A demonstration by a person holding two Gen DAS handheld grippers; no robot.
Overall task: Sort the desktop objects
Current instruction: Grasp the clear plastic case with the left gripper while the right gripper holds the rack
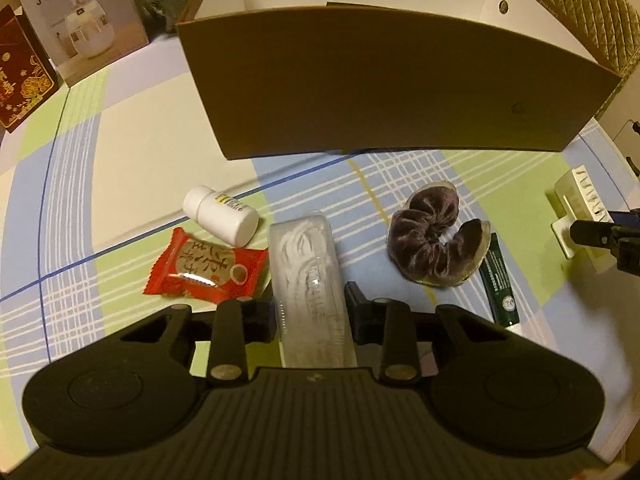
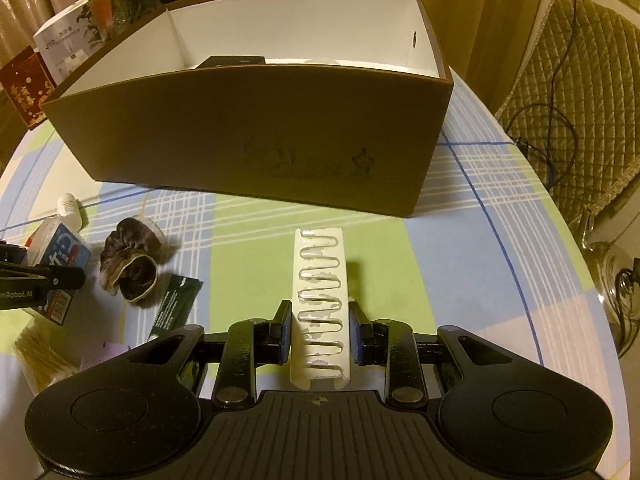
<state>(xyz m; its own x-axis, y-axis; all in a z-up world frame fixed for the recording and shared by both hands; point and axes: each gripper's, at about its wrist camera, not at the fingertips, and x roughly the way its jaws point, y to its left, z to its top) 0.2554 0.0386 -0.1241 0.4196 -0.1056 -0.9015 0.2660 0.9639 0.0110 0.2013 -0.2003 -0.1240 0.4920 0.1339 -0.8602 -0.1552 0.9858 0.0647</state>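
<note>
So both hands are already loaded up, and what matters now is how each thing is lying relative to the box point(image 2: 248, 136). The right gripper point(image 2: 319, 330) is pinching a white comb-like strip point(image 2: 320, 304) across its width, pads pressing on both long edges, so the long axis is running straight out ahead between the fingers and pointing right at the box's brown front wall. The left gripper point(image 1: 310, 310) is doing the same with a clear case of white cord point(image 1: 310, 280), clamped from both sides, long axis also aiming forward at the box point(image 1: 400, 88).

The box is sitting dead ahead of both, near but not touching, and open on top, with something dark already lying inside. I'd guess the right hand is a bit nearer the rim, so it's probably going first: lifting up and over that front wall.

A scrunchie point(image 1: 436, 236), a white bottle point(image 1: 220, 216), a red snack packet point(image 1: 206, 270) and a green tube point(image 1: 500, 288) are waiting on the checked tablecloth point(image 1: 132, 148).
</note>
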